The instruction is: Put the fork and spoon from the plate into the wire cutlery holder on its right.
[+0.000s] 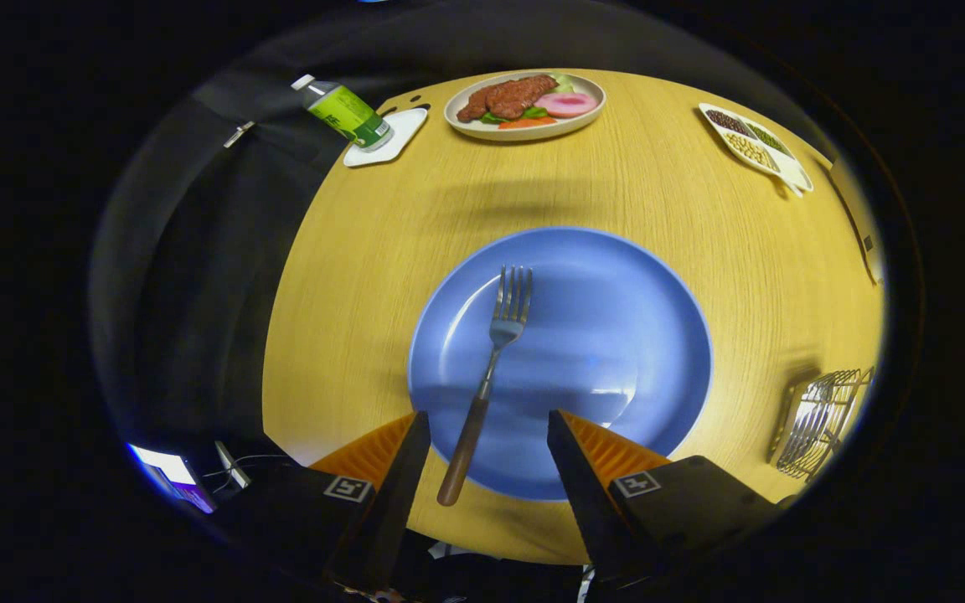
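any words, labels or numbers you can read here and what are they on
None can be read.
Bottle: green label, print too small and blurred.
Tool, open around the fork handle on the blue plate: a square black-and-white marker on each finger, patterns, no letters.

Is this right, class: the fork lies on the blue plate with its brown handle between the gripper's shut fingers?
Not quite. The gripper view shows the gripper open, fingers apart. The fork does lie on the blue plate, its brown handle running back between the fingers.
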The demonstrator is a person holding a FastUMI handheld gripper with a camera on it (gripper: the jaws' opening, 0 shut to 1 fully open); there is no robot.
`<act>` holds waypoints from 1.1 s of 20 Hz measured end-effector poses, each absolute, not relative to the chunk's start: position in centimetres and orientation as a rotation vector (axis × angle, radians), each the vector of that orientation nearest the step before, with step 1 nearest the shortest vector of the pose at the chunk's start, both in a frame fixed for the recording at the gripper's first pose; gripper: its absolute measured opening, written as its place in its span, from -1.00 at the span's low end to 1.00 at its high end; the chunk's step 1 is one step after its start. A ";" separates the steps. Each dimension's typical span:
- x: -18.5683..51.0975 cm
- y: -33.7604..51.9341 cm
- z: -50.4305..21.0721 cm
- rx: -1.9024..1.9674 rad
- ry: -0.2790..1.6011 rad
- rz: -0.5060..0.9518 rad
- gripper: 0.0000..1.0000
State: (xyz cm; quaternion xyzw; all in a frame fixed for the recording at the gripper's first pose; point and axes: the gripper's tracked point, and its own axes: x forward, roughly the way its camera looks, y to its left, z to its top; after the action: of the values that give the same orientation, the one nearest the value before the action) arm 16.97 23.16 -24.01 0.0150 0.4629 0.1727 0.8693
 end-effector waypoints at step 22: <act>15.2 22.9 -26.4 0.160 1.087 0.407 -0.84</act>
State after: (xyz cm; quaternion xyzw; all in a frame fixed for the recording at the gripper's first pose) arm 15.19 22.95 -26.40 0.0757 0.5128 0.1920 0.8333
